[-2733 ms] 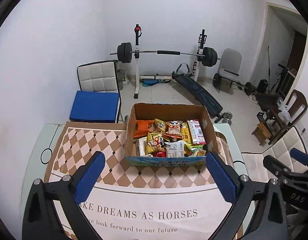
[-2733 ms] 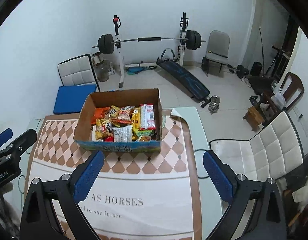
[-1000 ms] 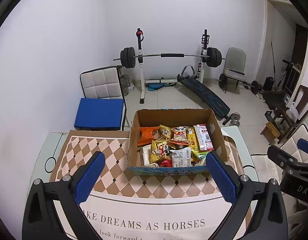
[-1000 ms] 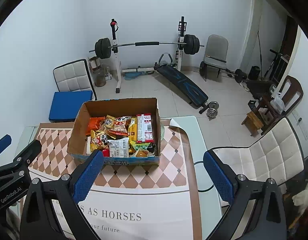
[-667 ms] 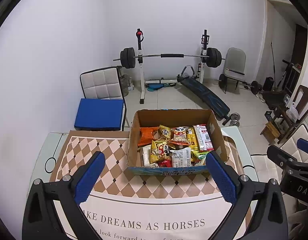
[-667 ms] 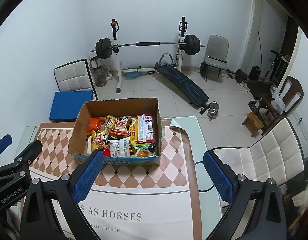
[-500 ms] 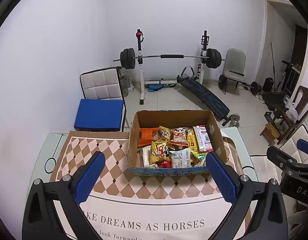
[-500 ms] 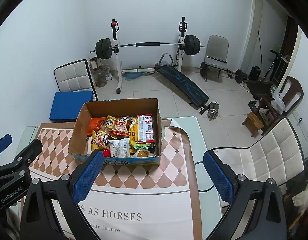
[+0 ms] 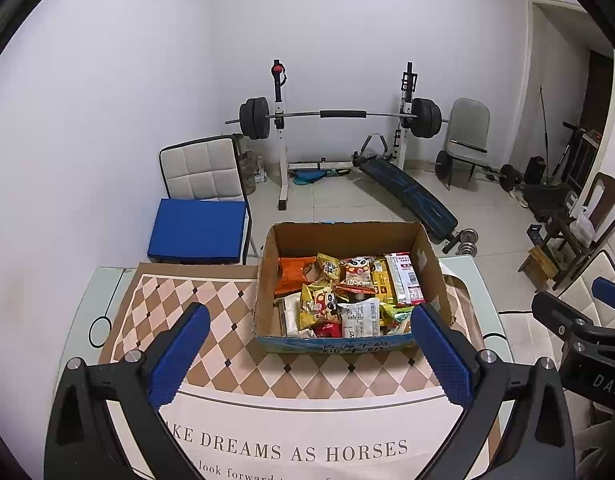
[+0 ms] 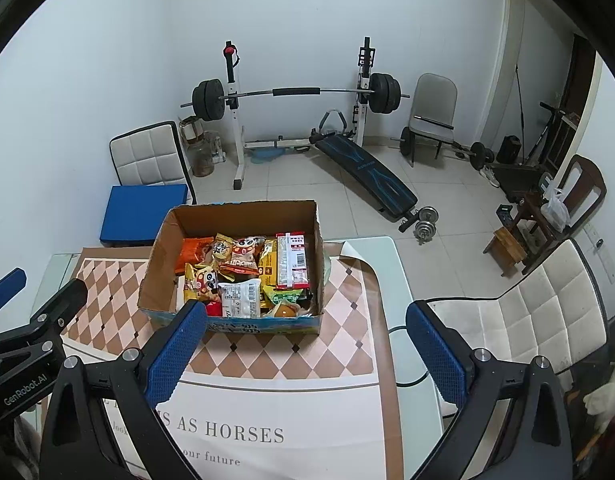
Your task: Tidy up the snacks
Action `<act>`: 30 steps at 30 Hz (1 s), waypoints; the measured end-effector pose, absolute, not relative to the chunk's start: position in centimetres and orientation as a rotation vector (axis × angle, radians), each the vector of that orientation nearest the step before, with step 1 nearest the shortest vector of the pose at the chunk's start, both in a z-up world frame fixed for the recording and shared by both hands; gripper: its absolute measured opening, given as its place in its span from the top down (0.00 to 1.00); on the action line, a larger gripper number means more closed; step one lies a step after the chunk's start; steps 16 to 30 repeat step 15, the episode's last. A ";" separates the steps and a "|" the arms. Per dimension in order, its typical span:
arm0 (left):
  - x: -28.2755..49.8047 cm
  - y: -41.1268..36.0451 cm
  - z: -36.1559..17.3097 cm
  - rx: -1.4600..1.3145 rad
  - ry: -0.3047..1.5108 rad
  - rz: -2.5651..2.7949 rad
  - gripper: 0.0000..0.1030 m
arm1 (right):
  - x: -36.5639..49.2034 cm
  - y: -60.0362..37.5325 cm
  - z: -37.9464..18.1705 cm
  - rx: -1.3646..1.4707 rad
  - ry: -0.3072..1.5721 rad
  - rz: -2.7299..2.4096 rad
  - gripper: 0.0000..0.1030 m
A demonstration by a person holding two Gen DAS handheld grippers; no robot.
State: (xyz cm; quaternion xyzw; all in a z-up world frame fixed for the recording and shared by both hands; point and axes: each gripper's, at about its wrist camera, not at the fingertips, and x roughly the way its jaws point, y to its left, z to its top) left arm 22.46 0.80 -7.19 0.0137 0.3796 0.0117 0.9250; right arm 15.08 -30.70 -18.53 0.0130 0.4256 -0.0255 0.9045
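An open cardboard box point(image 9: 267, 280) full of several colourful snack packets point(image 9: 347, 288) stands on the far half of the table. It also shows in the right wrist view point(image 10: 155, 264), with the snack packets point(image 10: 243, 268) inside. My left gripper point(image 9: 309, 344) is open and empty, held above the table just short of the box. My right gripper point(image 10: 305, 340) is open and empty, in front of the box and off to its right. Each gripper shows at the edge of the other's view.
The table point(image 9: 107, 292) has a checkered mat with printed words point(image 9: 299, 452). A blue-cushioned chair point(image 9: 195, 232) stands beyond the table's far left. A white padded chair point(image 10: 519, 320) stands at the right. A barbell rack point(image 9: 339, 116) and bench stand by the far wall.
Both grippers have risen and tilted slightly since 2.7 s ago, so the box sits lower in view. In the last second almost nothing moves. Both stay open.
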 end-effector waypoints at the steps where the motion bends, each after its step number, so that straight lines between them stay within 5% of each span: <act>1: 22.5 0.8 -7.0 0.028 0.779 0.024 0.00 | 15.1 -30.7 -18.5 0.029 0.879 -0.052 0.01; 30: 22.0 0.7 -6.2 0.031 0.759 0.029 0.00 | 15.0 -30.7 -18.6 0.028 0.878 -0.054 0.01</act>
